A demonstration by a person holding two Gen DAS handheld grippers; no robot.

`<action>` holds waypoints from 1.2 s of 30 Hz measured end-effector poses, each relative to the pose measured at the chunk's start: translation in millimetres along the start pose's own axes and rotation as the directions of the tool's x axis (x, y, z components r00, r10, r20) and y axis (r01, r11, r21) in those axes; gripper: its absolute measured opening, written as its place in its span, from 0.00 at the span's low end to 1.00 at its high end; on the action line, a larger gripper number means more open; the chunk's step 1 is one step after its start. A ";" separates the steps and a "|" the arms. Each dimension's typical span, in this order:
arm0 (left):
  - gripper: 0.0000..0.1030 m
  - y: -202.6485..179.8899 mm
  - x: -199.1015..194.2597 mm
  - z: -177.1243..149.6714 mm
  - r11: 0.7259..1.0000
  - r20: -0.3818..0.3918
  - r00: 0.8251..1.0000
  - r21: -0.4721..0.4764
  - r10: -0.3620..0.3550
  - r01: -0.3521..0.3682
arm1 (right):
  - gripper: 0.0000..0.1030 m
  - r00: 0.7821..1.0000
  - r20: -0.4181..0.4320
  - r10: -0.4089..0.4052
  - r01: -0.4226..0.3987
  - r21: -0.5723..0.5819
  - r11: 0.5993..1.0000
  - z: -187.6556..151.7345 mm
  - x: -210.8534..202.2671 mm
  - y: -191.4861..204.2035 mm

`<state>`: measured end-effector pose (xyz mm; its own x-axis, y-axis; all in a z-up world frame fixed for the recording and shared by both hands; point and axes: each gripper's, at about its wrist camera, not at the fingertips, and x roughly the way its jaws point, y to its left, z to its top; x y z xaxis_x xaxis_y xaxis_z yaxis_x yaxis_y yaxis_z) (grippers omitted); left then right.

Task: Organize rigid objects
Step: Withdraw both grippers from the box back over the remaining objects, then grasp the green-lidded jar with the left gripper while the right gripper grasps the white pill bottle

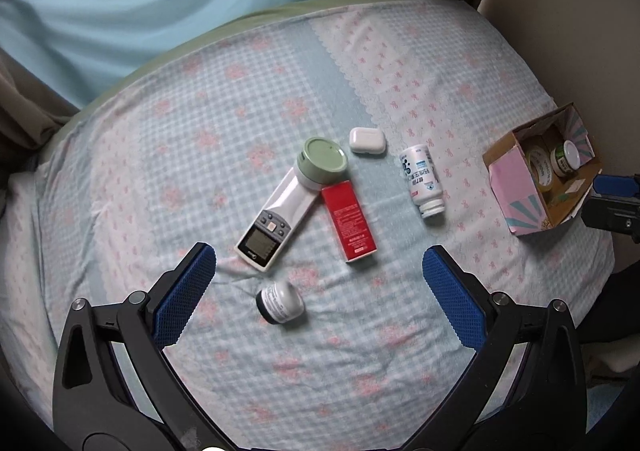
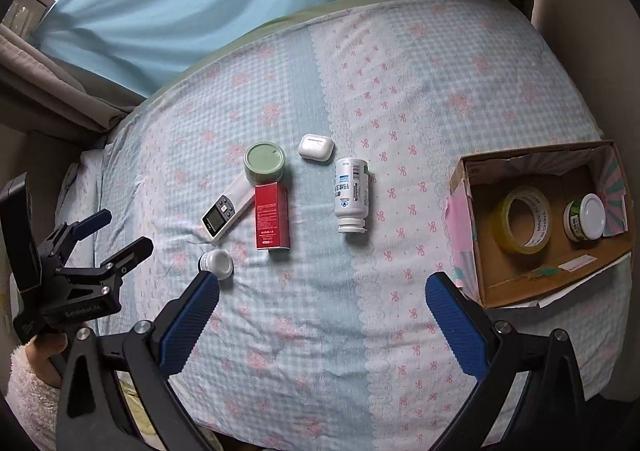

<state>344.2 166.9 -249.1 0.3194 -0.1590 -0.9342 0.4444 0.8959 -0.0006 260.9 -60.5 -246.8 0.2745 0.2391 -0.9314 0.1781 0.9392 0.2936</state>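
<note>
Loose items lie on the checked bedsheet: a white remote [image 1: 272, 223], a green-lidded jar [image 1: 322, 163] resting on its far end, a red carton [image 1: 350, 221], a white earbud case [image 1: 367, 140], a white pill bottle [image 1: 423, 181] on its side, and a small dark-capped bottle [image 1: 280, 303]. My left gripper [image 1: 318, 259] hovers open above the small bottle [image 2: 216, 261] and holds nothing. My right gripper [image 2: 322, 287] is open and holds nothing, left of the cardboard box [image 2: 480, 275]. A yellow tape roll [image 2: 520, 219] and a white-lidded jar [image 2: 586, 217] sit inside the box.
Blue and beige curtains [image 2: 180, 11] hang beyond the bed's far edge. A wall [image 1: 568, 31] runs along the right side behind the box [image 1: 516, 187]. A hand in a fluffy white sleeve [image 2: 28, 391] holds the left gripper [image 2: 120, 231] at the bed's left edge.
</note>
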 end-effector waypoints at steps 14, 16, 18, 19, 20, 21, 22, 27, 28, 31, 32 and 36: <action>1.00 -4.0 142.2 54.2 0.996 -0.208 0.978 0.092 0.017 0.002 | 0.99 0.991 -0.118 -0.059 0.065 0.047 0.997 57.8 111.7 -19.5; 1.00 -7.1 166.8 60.5 0.994 -0.228 0.973 0.111 0.021 0.004 | 0.99 0.988 -0.138 -0.074 0.079 0.038 0.996 67.1 133.5 -20.3; 1.00 -10.3 191.3 65.6 0.991 -0.253 0.967 0.131 0.033 0.001 | 0.98 0.984 -0.159 -0.078 0.087 0.050 0.995 73.8 153.5 -22.8; 1.00 -11.3 202.7 68.6 0.990 -0.262 0.964 0.141 0.041 -0.004 | 0.98 0.982 -0.171 -0.080 0.091 0.057 0.994 76.9 163.6 -24.0; 1.00 -11.4 212.1 71.3 0.989 -0.269 0.962 0.148 0.049 -0.009 | 0.97 0.979 -0.185 -0.085 0.098 0.061 0.993 79.3 174.1 -25.2; 1.00 -10.8 220.7 74.2 0.989 -0.273 0.961 0.150 0.055 -0.014 | 0.94 0.976 -0.198 -0.088 0.103 0.064 0.993 81.8 183.3 -25.5; 1.00 -9.9 228.4 77.0 0.989 -0.276 0.960 0.148 0.054 -0.013 | 0.93 0.973 -0.212 -0.092 0.108 0.065 0.992 83.9 192.4 -25.8; 1.00 -10.7 257.7 81.5 0.989 -0.305 0.952 0.146 0.029 0.016 | 0.93 0.959 -0.252 -0.126 0.144 0.054 0.988 88.8 226.1 -26.1; 1.00 -12.8 261.5 80.6 0.987 -0.308 0.951 0.157 0.031 0.019 | 0.91 0.957 -0.259 -0.133 0.151 0.052 0.987 89.5 231.3 -26.9; 0.99 -18.4 270.3 76.8 0.980 -0.312 0.949 0.199 0.044 0.020 | 0.83 0.948 -0.285 -0.143 0.165 0.055 0.985 90.1 245.7 -29.4; 0.99 -19.5 272.6 75.5 0.978 -0.312 0.949 0.208 0.047 0.020 | 0.82 0.945 -0.292 -0.148 0.171 0.055 0.984 90.0 249.8 -30.2; 0.88 -21.5 279.5 72.3 0.977 -0.314 0.949 0.209 0.035 0.033 | 0.71 0.932 -0.317 -0.177 0.200 0.041 0.979 88.1 262.9 -28.8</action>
<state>484.5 73.2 -484.5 0.0555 0.0113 -0.9984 0.6196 0.7837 0.0433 411.2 -46.4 -481.1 -0.0759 0.1346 -0.9880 0.2685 0.9570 0.1098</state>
